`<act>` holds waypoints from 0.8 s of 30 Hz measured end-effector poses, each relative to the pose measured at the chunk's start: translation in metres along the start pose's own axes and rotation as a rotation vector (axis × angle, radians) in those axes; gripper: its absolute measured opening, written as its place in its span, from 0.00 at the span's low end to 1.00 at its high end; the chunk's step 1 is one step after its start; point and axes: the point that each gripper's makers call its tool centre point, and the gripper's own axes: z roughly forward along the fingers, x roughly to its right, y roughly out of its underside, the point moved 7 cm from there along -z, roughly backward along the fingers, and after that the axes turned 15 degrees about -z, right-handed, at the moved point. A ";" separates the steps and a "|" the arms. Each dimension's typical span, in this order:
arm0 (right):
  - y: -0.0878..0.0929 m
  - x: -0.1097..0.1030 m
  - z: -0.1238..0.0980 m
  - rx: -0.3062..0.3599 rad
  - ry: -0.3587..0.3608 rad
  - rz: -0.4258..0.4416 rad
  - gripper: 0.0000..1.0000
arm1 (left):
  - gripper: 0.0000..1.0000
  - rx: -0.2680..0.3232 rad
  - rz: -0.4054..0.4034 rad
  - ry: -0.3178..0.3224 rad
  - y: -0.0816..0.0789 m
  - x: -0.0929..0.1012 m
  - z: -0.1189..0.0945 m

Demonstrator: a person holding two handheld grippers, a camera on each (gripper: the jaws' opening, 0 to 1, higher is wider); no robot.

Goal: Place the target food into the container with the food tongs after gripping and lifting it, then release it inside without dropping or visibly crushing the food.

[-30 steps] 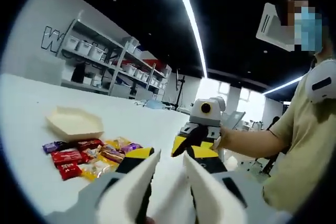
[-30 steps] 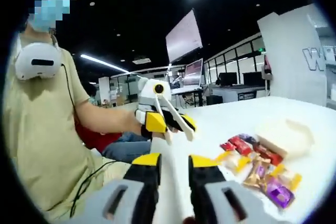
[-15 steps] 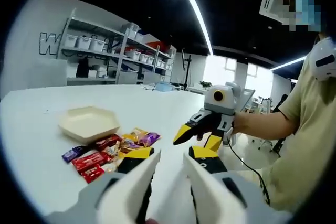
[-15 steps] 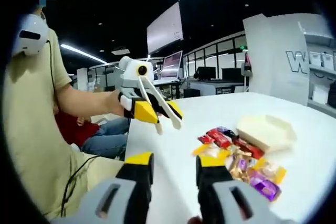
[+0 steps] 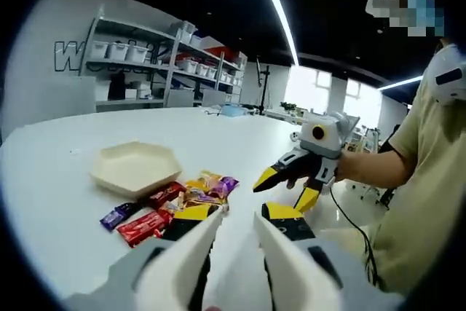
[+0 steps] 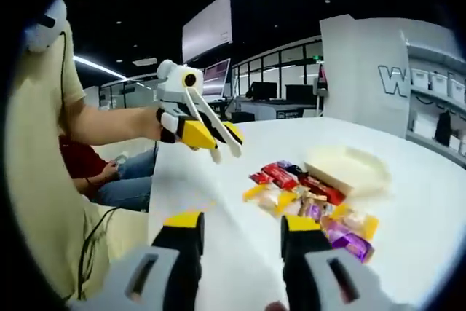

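Observation:
A pile of wrapped candies (image 5: 177, 199) lies on the white table (image 5: 51, 209), just in front of a cream hexagonal tray (image 5: 135, 168) that holds nothing. My left gripper (image 5: 237, 218) carries white tong blades; they stand open and bare, short of the pile. My right gripper (image 5: 282, 193) hovers open to the right of the candies. In the right gripper view, its own yellow-tipped jaws (image 6: 240, 222) stand wide apart with nothing between them. There the candies (image 6: 306, 198) and tray (image 6: 346, 169) sit ahead to the right, and the left gripper (image 6: 226, 155) hangs above the table.
A person in a beige shirt (image 5: 422, 202) stands at the table's near edge, holding both grippers. Shelving with bins (image 5: 153, 71) lines the far wall. A white pillar (image 6: 364, 71) and desks with screens (image 6: 218, 71) stand beyond the table.
Both views have swung toward the table, so the candies and tray look nearer and more central. My right gripper's jaws have spread wider. The left tong blades keep the same gap.

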 end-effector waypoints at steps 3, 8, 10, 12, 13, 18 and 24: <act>0.000 0.002 0.001 -0.015 0.020 -0.007 0.41 | 0.25 -0.009 0.008 -0.002 -0.002 -0.003 0.001; -0.004 0.006 0.001 -0.008 0.049 -0.002 0.45 | 0.25 -0.030 0.021 -0.006 -0.007 -0.007 0.005; -0.007 0.008 0.002 -0.012 0.055 -0.006 0.47 | 0.25 -0.046 0.034 -0.012 -0.007 -0.008 0.007; -0.010 0.009 0.002 -0.011 0.063 -0.006 0.50 | 0.25 -0.053 0.040 -0.012 -0.009 -0.009 0.008; -0.010 0.010 0.003 -0.018 0.065 0.000 0.51 | 0.25 -0.055 0.042 -0.013 -0.010 -0.009 0.008; -0.015 0.009 0.003 -0.025 0.062 0.010 0.55 | 0.25 -0.069 0.067 -0.014 -0.015 -0.008 0.009; -0.015 0.004 0.005 -0.065 0.061 0.029 0.61 | 0.25 -0.071 0.073 -0.022 -0.017 -0.010 0.005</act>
